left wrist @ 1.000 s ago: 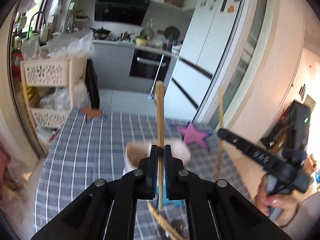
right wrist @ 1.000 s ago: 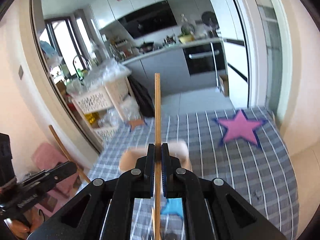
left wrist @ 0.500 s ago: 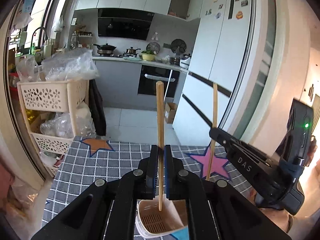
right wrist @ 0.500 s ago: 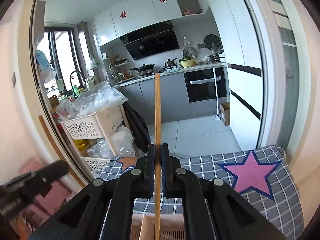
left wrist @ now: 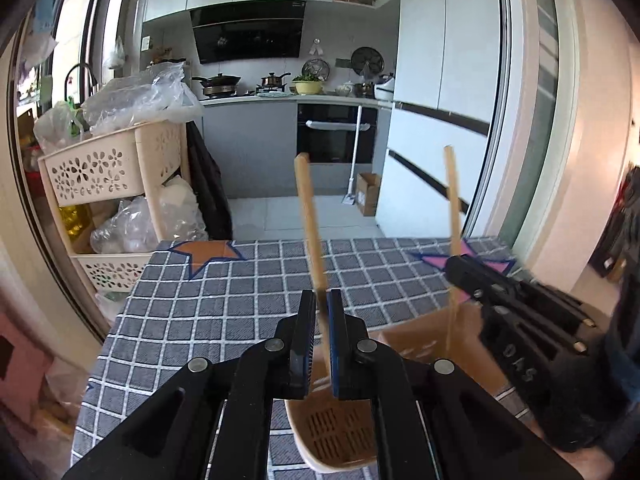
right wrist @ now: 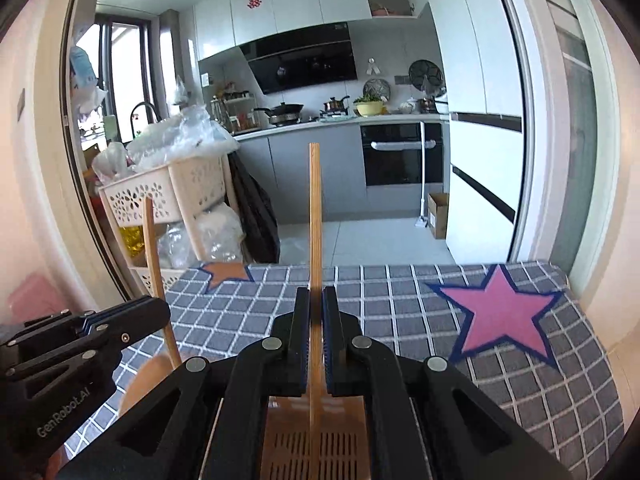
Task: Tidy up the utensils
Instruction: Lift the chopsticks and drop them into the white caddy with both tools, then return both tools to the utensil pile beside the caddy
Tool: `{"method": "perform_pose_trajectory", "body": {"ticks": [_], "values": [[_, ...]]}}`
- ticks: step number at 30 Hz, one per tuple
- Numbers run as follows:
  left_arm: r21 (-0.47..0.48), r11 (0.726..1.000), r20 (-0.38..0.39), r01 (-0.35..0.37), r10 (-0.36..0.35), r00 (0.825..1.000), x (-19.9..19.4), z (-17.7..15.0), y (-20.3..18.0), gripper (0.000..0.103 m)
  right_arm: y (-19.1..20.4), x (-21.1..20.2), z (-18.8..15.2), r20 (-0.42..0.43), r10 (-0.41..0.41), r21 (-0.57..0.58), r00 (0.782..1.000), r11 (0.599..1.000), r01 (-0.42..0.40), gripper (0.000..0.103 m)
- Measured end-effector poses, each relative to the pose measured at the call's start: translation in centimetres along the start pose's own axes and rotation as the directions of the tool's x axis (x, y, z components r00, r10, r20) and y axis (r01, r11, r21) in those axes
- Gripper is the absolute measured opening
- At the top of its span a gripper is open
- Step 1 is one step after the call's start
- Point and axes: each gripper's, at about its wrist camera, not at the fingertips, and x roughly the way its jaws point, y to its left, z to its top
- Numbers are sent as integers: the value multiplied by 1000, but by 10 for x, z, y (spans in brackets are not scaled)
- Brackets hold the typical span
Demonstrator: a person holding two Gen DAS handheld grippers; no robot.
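While both chopsticks hang over the holder (left wrist: pixel 340 436), neither is dropped in.
Left gripper (left wrist: pixel 319 344) clamps one chopstick (left wrist: pixel 310 224); right gripper (right wrist: pixel 316 344) clamps another (right wrist: pixel 315 220).

We see the checked tablecloth (left wrist: pixel 224 304) lying bare ahead of and to the left of the beige holder (left wrist: pixel 332 436), so a hand could pass there freely. The right side is tighter: the right gripper (left wrist: pixel 460 270) and its chopstick (left wrist: pixel 452 216) stand close beside the left gripper (left wrist: pixel 320 300) and its own chopstick (left wrist: pixel 310 224), both over the holder. Beyond the table's left edge, the basket rack (left wrist: pixel 100 168) stuffed with plastic bags (left wrist: pixel 148 96) blocks the way.
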Motion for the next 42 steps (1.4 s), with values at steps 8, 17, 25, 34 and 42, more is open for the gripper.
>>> {"method": "perform_pose_trajectory", "body": {"ticks": [8,17,25,34,42], "values": [[-26,999,-34,-43,43,999,-4,-6,3,38,-9,-6,-1,-78,29,31,997,999,-27,8],[-64,997,-60,-49,45,997,-34,-17,10,38,-33,-43,3,-135,54,144,989,989,-35,50],[-112,992,-65,-53,46,997,-80,-46,14,103,-67,-98,-28,-238,46,212,970,977,5,60],[-104,994,-266,-19,-9,964,-98,-111,-10,103,-94,-156,-94,-402,6,206,916,975,85,71],[-159,987,-459,-6,-69,886,-94,-177,-29,103,-110,-186,-151,-514,-25,232,858,958,167,71]]}}
